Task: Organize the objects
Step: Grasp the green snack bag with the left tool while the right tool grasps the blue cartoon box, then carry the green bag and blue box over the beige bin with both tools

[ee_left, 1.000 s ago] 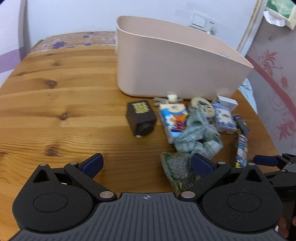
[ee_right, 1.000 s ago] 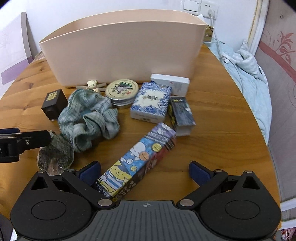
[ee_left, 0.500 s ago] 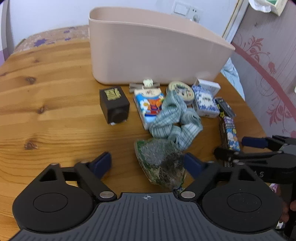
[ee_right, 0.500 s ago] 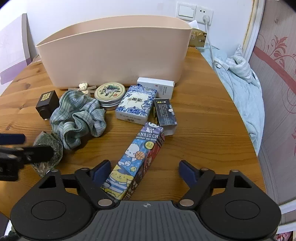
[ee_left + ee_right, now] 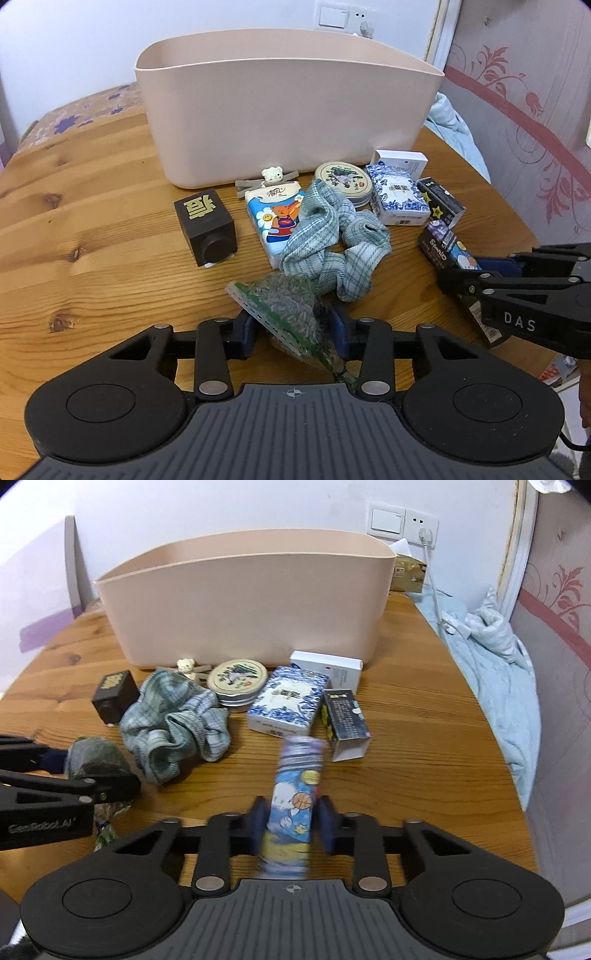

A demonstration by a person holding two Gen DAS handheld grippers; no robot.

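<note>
A tall beige bin [image 5: 288, 110] stands at the back of the round wooden table [image 5: 92, 229]; it also shows in the right wrist view [image 5: 243, 602]. My left gripper [image 5: 293, 328] is shut on a clear green-edged bag of grey-green stuff [image 5: 288, 306]. My right gripper [image 5: 290, 821] is shut on a long blue cartoon box [image 5: 295, 797], which points toward the bin. In front of the bin lie a plaid cloth [image 5: 332, 240], a dark cube box [image 5: 205, 230], a bear tissue pack [image 5: 275, 218], a round tin [image 5: 343, 179] and a blue-white patterned box [image 5: 399, 197].
A white box [image 5: 327, 666] and a dark starry box [image 5: 345, 720] lie right of the patterned box. A small bear clip [image 5: 271, 175] sits against the bin. A blue blanket [image 5: 491, 672] lies past the table's right edge. A wall socket [image 5: 421, 528] is behind.
Both grippers moved forward and closed: the left on the green-edged bag, the right on the cartoon box, which turned to point straight ahead.
</note>
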